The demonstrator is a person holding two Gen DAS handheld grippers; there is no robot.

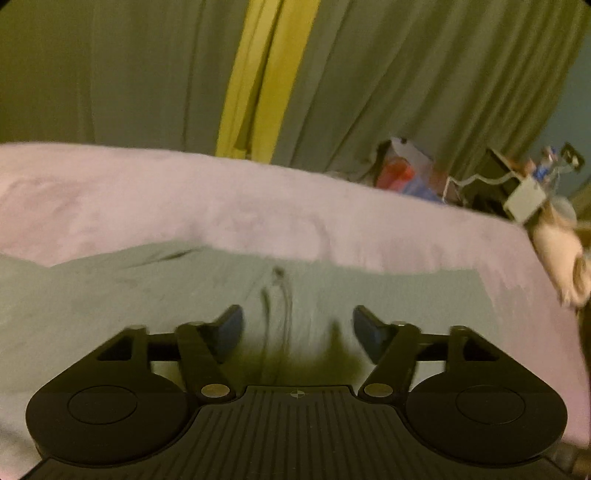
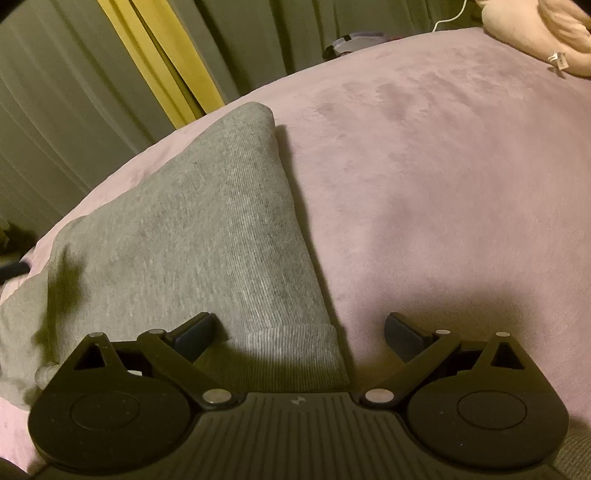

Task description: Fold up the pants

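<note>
Green curtains (image 1: 388, 81) with one yellow strip (image 1: 258, 74) back a bed under one pink blanket (image 1: 184, 199).

Left wrist view: we list one pair of grey pants (image 1: 147, 295), spread flat on the blanket, with a drawstring (image 1: 277, 291) near the middle, which suggests the waist end. One left gripper (image 1: 297, 332) hovers over it, jaws apart, nothing between the pads; the picture is blurred. At the far right we count one cluttered stand (image 1: 495, 173) off the bed and one pale soft item (image 1: 561, 254) at the bed's edge, too smeared to name.

Right wrist view: we list the same pants (image 2: 192, 236), here a single leg running away from the camera, its ribbed cuff (image 2: 295, 336) lying between the fingers. One right gripper (image 2: 303, 332) stands with jaws apart, pressing on nothing. One pale cushion-like thing (image 2: 535, 33) lies at the far corner, with one white cable (image 2: 448, 16) beside it.

Step, as we judge it: between folds, both claws free, the garment lying flat. The next move likely calls for closing on the cuff at the right and the waist at the left, then carrying one end over the other without dragging the blanket.
</note>
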